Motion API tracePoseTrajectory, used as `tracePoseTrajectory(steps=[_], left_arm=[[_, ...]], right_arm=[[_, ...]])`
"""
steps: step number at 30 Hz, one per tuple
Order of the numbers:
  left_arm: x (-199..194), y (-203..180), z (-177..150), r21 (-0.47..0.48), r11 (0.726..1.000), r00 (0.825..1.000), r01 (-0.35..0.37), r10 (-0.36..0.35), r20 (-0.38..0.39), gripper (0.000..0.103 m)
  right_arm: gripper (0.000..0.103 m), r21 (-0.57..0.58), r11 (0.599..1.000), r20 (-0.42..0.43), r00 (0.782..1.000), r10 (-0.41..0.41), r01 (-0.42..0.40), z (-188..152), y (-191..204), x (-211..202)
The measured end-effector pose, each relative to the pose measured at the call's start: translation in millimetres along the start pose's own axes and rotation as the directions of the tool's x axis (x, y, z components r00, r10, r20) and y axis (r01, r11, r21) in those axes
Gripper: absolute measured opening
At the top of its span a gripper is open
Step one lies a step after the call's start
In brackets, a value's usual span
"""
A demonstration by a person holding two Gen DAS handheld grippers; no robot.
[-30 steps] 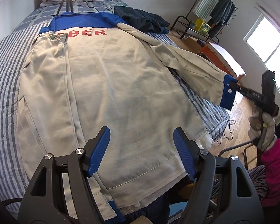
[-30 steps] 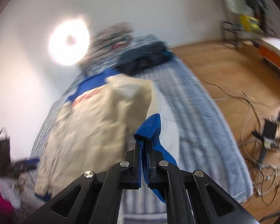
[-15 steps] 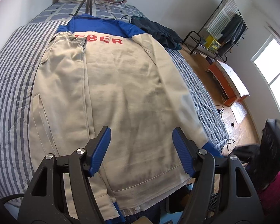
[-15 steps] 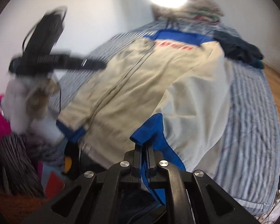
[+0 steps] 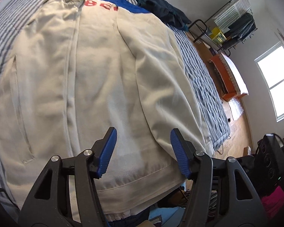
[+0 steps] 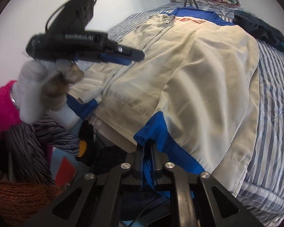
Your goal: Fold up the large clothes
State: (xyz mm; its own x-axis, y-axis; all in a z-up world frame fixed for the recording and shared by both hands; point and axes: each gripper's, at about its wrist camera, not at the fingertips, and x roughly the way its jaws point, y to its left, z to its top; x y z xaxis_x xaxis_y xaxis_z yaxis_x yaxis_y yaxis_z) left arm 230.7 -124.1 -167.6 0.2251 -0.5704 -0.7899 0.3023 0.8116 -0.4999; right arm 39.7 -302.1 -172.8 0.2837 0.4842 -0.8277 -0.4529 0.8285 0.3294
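Right claw [image 6: 147,147] opening, blue cuff [image 6: 153,128] between; left claw [image 5: 142,149] closing, empty.

The large cloth jacket [image 5: 108,79] is cream, with a royal-blue yoke, blue cuff [image 6: 157,132] and red block lettering [image 5: 100,5]. The quilted bed cover [image 5: 202,79] carries grey-blue and white stripes. A crumpled dark navy garment [image 5: 161,9] lies on it. The black-framed left gripper [image 5: 142,151] has ribbed blue pads. The person's knitted sleeve [image 6: 1,106] is magenta, the glove [image 6: 32,87] white and brown.
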Motion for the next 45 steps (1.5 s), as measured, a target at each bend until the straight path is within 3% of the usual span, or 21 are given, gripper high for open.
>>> tracePoseTrajectory(steps=[2, 7, 13, 18, 23, 27, 29, 32, 36, 37, 38, 40, 45], left_arm=[[6, -1, -4, -0.002, 1.000, 0.999, 0.028, -0.028, -0.022, 0.061], [22, -4, -12, -0.026, 0.998, 0.995, 0.064, -0.066, -0.071, 0.061], [34, -15, -19, 0.011, 0.998, 0.993, 0.059, -0.057, -0.105, 0.061], [43, -18, -24, 0.015, 0.998, 0.989, 0.065, -0.062, -0.131, 0.061], [49, -21, -26, 0.016, 0.997, 0.987, 0.071, -0.068, -0.149, 0.052], [54, -23, -26, 0.010, 0.995, 0.980, 0.095, -0.092, -0.174, 0.036], [57, -24, -26, 0.025, 0.996, 0.980, 0.088, -0.082, -0.180, 0.033], [57, -24, -25, 0.021, 0.995, 0.979, 0.096, -0.090, -0.183, 0.032], [59, -25, -29, 0.025, 0.994, 0.977, 0.102, -0.096, -0.190, 0.023], [61, -26, -29, 0.026, 0.994, 0.977, 0.103, -0.096, -0.192, 0.019], [62, -27, -29, 0.029, 0.994, 0.976, 0.106, -0.099, -0.195, 0.016], [64, -29, -30, 0.036, 0.993, 0.975, 0.108, -0.099, -0.199, 0.008], [63, -44, -33, 0.034, 0.988, 0.971, 0.148, -0.139, -0.194, 0.005]], right_arm=[[0.034, 0.010, 0.999, 0.027, 0.999, 0.045, -0.046, 0, -2, -13], [0.034, 0.042, 0.988, 0.122, 0.983, 0.141, -0.147, 10, -18, -41], [0.034, 0.210, 0.973, 0.214, 0.976, 0.050, -0.096, 34, -83, -58], [0.034, 0.372, 0.921, 0.241, 0.970, 0.023, -0.114, 56, -149, -50], [0.034, 0.501, 0.856, 0.244, 0.970, 0.003, -0.129, 70, -207, -26], [0.034, 0.564, 0.807, 0.258, 0.966, 0.028, -0.174, 78, -240, -3], [0.034, 0.576, 0.795, 0.257, 0.965, 0.044, -0.190, 84, -252, 4], [0.034, 0.576, 0.804, 0.221, 0.975, 0.026, -0.152, 94, -260, 18], [0.034, 0.596, 0.781, 0.236, 0.970, 0.049, -0.184, 100, -270, 30], [0.032, 0.595, 0.781, 0.245, 0.968, 0.051, -0.191, 102, -270, 32], [0.022, 0.590, 0.785, 0.250, 0.967, 0.047, -0.191, 105, -270, 35], [0.007, 0.574, 0.804, 0.239, 0.971, 0.015, -0.154, 112, -267, 36], [0.002, 0.491, 0.871, 0.210, 0.969, -0.131, 0.011, 136, -248, 9]])
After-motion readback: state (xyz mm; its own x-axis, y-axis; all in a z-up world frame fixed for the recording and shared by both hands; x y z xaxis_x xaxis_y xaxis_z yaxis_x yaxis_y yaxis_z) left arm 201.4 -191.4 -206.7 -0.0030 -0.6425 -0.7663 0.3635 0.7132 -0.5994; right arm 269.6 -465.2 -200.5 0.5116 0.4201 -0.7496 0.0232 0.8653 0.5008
